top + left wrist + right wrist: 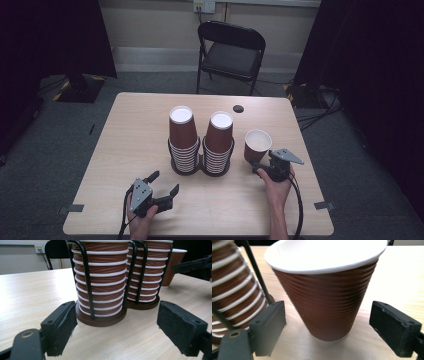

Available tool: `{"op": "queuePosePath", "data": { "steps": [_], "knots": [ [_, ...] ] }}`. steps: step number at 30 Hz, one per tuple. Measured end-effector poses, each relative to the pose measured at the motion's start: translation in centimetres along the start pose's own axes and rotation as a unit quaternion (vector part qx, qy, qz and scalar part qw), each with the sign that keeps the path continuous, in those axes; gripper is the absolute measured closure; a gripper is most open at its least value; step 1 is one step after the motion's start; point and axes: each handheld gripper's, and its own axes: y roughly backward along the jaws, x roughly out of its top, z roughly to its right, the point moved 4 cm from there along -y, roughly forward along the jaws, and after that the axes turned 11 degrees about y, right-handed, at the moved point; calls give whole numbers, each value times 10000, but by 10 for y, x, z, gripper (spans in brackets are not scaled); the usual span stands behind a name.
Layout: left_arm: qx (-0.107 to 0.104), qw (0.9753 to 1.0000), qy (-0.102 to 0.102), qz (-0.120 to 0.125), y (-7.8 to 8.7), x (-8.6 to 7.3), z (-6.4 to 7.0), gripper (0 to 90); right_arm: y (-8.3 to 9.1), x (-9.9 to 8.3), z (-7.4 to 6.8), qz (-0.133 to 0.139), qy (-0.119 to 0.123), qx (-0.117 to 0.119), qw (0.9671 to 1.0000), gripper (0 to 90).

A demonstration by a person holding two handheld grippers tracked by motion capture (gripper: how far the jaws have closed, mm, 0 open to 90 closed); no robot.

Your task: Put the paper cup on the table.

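Two stacks of brown ribbed paper cups [181,135] [219,140] stand upside down in a black wire holder [200,167] at the table's middle. A single brown cup [258,144] stands upright to their right, white inside. My right gripper [260,161] sits just in front of it. In the right gripper view the cup [324,297] stands between the open jaws of the right gripper [327,322], touching neither. My left gripper [165,182] rests open near the front edge. It faces the nearer stack [100,282], with nothing between the jaws of the left gripper [117,322].
A black folding chair [231,50] stands behind the wooden table [135,130]. A small dark round hole [238,108] lies in the tabletop behind the stacks. Dark curtains hang at both sides. Cables run over the floor at the right.
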Motion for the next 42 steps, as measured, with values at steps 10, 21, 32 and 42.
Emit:
{"op": "queuePosePath", "data": {
  "steps": [10,21,32,42],
  "knots": [
    [94,9999,37,83,2,0,0,159,25,-11,-15,319,-132,59,9994,147],
    [163,9998,17,144,2,0,0,160,46,-14,-51,844,-109,240,9961,186],
    [272,9995,122,107,2,0,-2,159,49,-18,-90,1098,-29,694,9915,176],
    [313,9992,205,126,3,0,-3,158,45,-18,-111,1104,385,611,9913,147]
  ]
}}
